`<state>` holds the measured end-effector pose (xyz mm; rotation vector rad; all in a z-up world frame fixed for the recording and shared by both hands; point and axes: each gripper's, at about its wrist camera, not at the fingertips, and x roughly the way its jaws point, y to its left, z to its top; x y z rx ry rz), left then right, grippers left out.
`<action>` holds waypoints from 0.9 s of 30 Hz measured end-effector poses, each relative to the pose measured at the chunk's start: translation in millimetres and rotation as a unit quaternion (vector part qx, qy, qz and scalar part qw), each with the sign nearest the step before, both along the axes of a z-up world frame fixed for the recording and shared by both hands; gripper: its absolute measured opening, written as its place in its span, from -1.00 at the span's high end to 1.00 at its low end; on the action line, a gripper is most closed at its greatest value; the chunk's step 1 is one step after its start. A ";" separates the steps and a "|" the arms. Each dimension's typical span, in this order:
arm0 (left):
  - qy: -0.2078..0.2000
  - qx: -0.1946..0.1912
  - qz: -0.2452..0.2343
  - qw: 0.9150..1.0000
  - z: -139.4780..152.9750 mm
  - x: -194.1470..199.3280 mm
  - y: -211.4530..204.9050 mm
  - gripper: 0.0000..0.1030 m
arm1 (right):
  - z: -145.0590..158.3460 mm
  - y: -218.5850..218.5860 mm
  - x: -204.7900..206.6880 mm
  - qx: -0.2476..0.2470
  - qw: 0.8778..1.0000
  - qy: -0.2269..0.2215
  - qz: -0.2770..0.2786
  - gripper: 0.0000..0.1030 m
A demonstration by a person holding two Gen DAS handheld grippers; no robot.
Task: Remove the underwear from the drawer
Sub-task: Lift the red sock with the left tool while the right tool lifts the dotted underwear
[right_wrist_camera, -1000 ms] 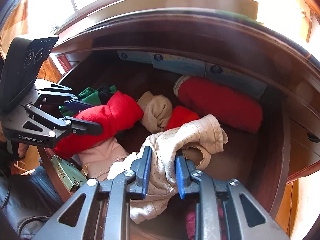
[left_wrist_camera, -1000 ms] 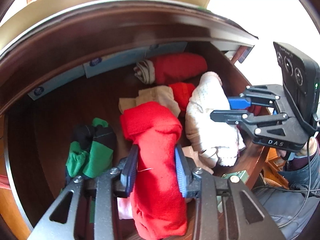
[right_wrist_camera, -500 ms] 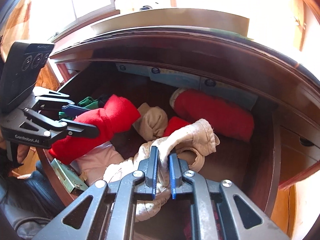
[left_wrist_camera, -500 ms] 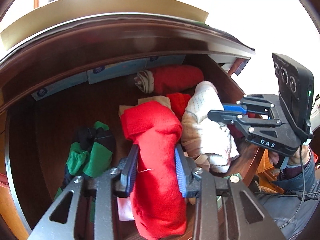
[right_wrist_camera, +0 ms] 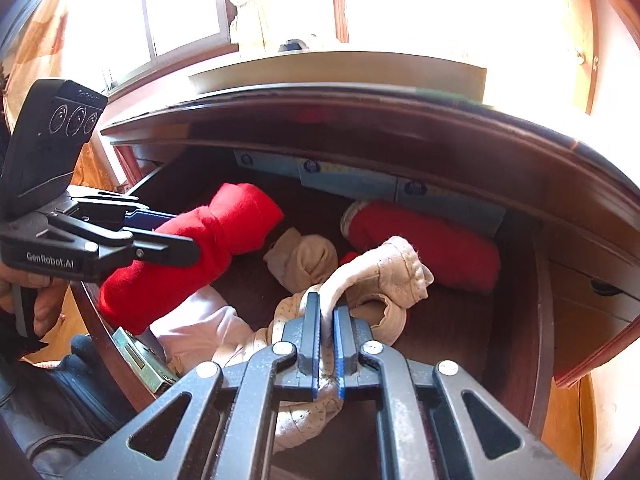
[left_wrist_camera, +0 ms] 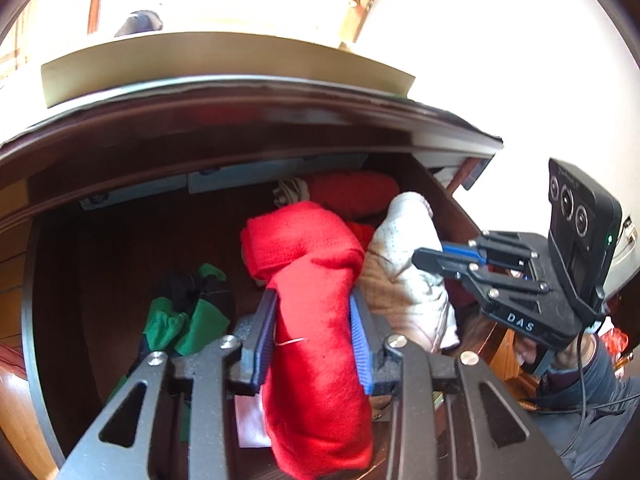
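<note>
The left gripper (left_wrist_camera: pixel 312 340) squeezes red underwear (left_wrist_camera: pixel 316 300), mid-frame. The right gripper (right_wrist_camera: pixel 327 340) pinches cream dotted underwear (right_wrist_camera: pixel 384 268) (thin fold). Next, I think: lift both clear of the drawer (right_wrist_camera: pixel 516 320).

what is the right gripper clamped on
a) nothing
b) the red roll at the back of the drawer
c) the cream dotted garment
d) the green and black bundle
c: in the right wrist view the right gripper has its blue pads pinched tight on a fold of the cream dotted garment, while the left gripper holds the red garment.
</note>
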<state>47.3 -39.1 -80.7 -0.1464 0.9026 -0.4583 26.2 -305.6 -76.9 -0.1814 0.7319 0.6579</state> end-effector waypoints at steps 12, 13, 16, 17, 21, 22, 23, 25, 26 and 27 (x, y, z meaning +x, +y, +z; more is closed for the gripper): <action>-0.041 -0.018 0.019 0.999 9.5 -17.3 16.5 0.36 | 20.1 -10.2 -14.3 0.034 0.998 -0.054 -0.009 0.88; -0.045 -0.019 0.020 0.999 9.9 -18.4 16.2 0.36 | 21.6 -10.9 -15.1 0.038 0.998 -0.058 -0.009 0.88; -0.054 -0.024 0.026 0.998 12.8 -20.9 20.2 0.36 | 25.6 -12.2 -16.3 0.045 0.996 -0.070 -0.011 0.88; -0.057 -0.026 0.027 0.998 13.8 -22.0 22.1 0.36 | 27.3 -13.1 -17.1 0.049 0.996 -0.075 -0.010 0.88; -0.070 -0.032 0.032 0.997 17.8 -22.6 23.0 0.36 | 31.6 -15.1 -20.3 0.054 0.995 -0.086 -0.009 0.88; -0.073 -0.032 0.033 0.996 18.9 -23.6 24.0 0.36 | 32.0 -14.2 -21.3 0.057 0.995 -0.087 -0.008 0.88; -0.076 -0.033 0.033 0.996 19.8 -24.8 25.2 0.36 | 32.5 -13.9 -21.9 0.057 0.994 -0.090 -0.008 0.88; -0.082 -0.034 0.034 0.995 21.3 -26.5 25.0 0.36 | 33.5 -13.8 -24.2 0.060 0.994 -0.095 -0.008 0.88; -0.083 -0.035 0.035 0.995 22.2 -26.9 24.5 0.36 | 34.7 -14.4 -25.2 0.063 0.993 -0.099 -0.008 0.88; -0.085 -0.035 0.036 0.995 22.8 -27.8 24.7 0.36 | 36.7 -14.9 -26.9 0.064 0.993 -0.102 -0.007 0.88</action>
